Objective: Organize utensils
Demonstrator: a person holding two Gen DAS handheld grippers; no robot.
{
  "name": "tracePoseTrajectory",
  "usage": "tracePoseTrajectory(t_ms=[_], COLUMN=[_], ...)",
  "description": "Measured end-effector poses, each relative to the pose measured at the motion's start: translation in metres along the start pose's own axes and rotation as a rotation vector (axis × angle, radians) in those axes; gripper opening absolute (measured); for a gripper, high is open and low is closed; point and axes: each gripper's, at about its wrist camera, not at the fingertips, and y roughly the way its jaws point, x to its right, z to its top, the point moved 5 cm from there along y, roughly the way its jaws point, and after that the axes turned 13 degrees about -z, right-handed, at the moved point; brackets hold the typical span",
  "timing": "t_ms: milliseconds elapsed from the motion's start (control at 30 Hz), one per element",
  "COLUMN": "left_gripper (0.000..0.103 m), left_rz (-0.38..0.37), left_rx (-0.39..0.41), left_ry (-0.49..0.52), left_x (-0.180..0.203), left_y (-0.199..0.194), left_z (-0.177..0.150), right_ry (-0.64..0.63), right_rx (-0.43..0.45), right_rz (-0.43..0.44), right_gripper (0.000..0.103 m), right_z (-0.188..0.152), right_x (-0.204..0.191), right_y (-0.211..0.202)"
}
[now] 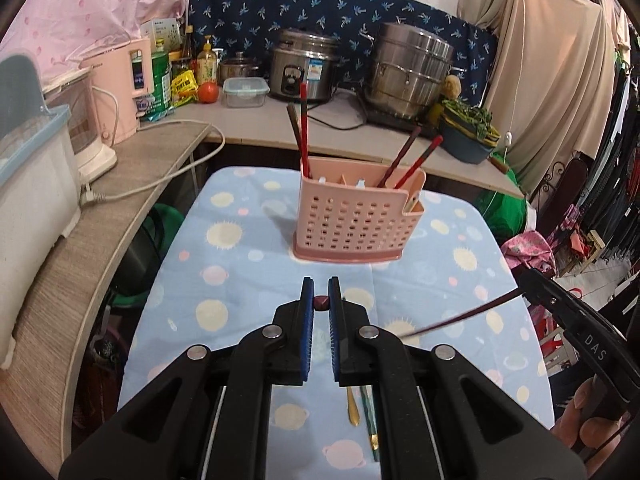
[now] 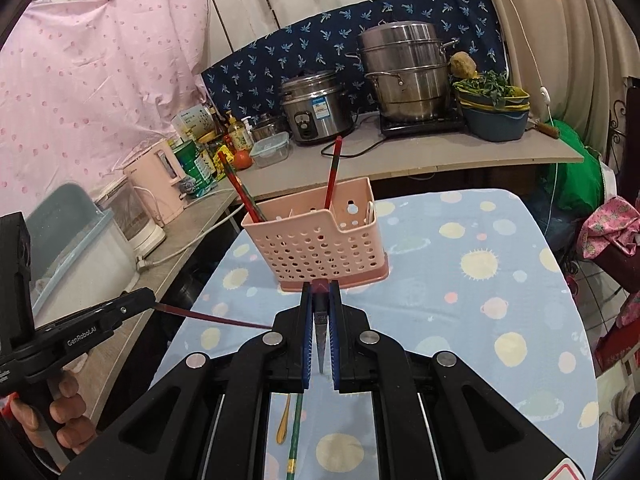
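A pink perforated utensil holder stands on the blue planet-print cloth, with several red and brown chopsticks upright in it; it also shows in the right wrist view. My left gripper is shut on a dark red chopstick, seen end-on. My right gripper is shut on another dark red chopstick. In the left wrist view the right gripper's chopstick crosses toward my left gripper. A gold spoon and a green chopstick lie on the cloth below.
A counter behind holds a rice cooker, a steel steamer pot, a blue basin of greens, a clear food box, a tomato and bottles. A pink kettle and a white bin stand on the left shelf.
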Motion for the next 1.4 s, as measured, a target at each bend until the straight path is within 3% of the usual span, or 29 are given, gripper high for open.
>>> tracePoseTrajectory(t_ms=[333, 867, 1100, 1400], left_gripper=[0.007, 0.007, 0.007, 0.007], left_rz=[-0.021, -0.035, -0.022, -0.003], left_rx=[0.090, 0.364, 0.352, 0.263], left_ry=[0.028, 0.073, 0.057, 0.017], left_x=[0.006, 0.021, 0.009, -0.018], left_y=[-0.009, -0.045, -0.013, 0.045], left_z=[0.059, 0.185, 0.203, 0.186], right_ry=[0.038, 0.078, 0.071, 0.039], right_rx=[0.099, 0.295, 0.241, 0.137], right_rz=[0.006, 0.025, -0.004, -0.024], right_gripper=[0.007, 0.007, 0.007, 0.007], right_z=[0.062, 0.180, 0.186, 0.156], right_x=[0.002, -0.018, -0.025, -0.033], right_y=[-0.002, 0.004, 0.054, 0.108])
